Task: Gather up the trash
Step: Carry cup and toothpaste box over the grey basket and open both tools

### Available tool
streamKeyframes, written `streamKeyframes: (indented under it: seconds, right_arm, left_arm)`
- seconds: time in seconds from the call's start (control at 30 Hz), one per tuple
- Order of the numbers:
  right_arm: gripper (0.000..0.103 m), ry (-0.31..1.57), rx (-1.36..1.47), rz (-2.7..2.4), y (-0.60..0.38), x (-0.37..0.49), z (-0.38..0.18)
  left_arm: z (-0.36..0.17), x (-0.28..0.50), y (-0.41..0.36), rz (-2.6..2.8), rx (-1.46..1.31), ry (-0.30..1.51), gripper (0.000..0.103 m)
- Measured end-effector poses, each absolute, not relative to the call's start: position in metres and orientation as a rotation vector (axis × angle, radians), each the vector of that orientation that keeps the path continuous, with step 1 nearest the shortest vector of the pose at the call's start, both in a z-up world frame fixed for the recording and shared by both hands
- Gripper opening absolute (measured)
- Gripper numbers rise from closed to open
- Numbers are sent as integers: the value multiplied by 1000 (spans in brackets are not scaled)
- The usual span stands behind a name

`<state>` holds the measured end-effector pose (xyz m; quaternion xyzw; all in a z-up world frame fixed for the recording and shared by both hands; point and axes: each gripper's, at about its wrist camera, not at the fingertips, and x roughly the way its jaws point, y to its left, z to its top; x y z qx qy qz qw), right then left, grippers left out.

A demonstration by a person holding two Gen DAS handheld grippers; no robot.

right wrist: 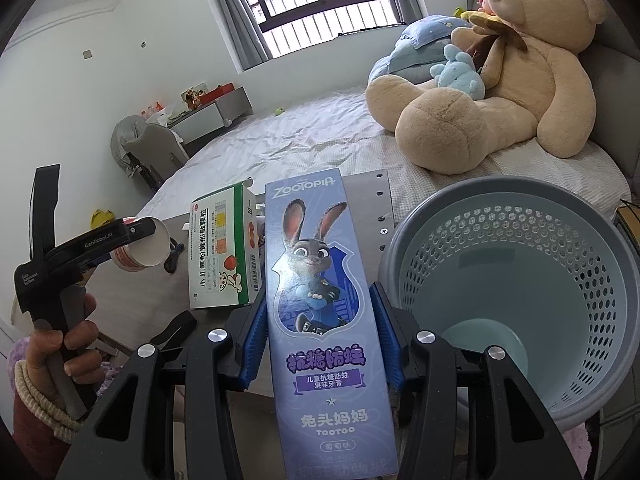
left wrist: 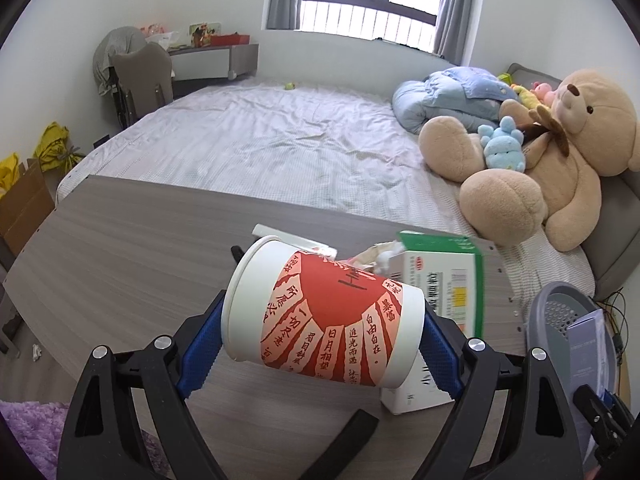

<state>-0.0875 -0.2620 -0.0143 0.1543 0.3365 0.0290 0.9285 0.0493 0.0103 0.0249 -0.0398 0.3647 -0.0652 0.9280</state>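
A red and white paper cup [left wrist: 324, 316] lies sideways between the blue pads of my left gripper [left wrist: 322, 326], which is shut on it above the grey board table [left wrist: 120, 248]. The right wrist view shows that left gripper [right wrist: 160, 246] with the cup [right wrist: 136, 260], raised at the left in a person's hand [right wrist: 76, 336]. My right gripper [right wrist: 320, 340] is shut on a tall blue toothpaste box [right wrist: 320, 300], just left of the grey perforated basket [right wrist: 600, 280]. A white and green medicine box [left wrist: 444, 276] and crumpled tissue [left wrist: 380, 256] lie on the table.
A white wrapper [left wrist: 288, 238] and a black strap [left wrist: 348, 428] also lie on the table. Behind it is a bed [left wrist: 260, 140] with a big teddy bear [left wrist: 560, 160] and a blue duvet [left wrist: 448, 92]. A cardboard box [left wrist: 24, 204] and yellow bags [left wrist: 52, 148] stand at the left.
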Motion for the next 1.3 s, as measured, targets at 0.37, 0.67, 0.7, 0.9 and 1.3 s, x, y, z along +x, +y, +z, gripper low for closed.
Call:
streamKeyframes:
  seconds: [0.37,0.67,0.7,0.9,1.3]
  right_arm:
    - [47,664,329,-17,-291,-110,-10]
    - [47,629,356,-133,-333,-134,-7]
    - [47,626,360,-147,-339,-136,-6]
    - [47,622,388,-222,-374,-144,-8]
    - [47,656,400,-259,-415,-131,-24]
  left_arm:
    - [48,23,-33,-266,-85,708,84]
    - [55,-5,-91,-406,-21,700,84]
    - [56,-8,-97,-423,-16,700,84]
    - [52,-15,-152,-541,44,724,84]
    - [21,-5,-242,-671,152,764,84]
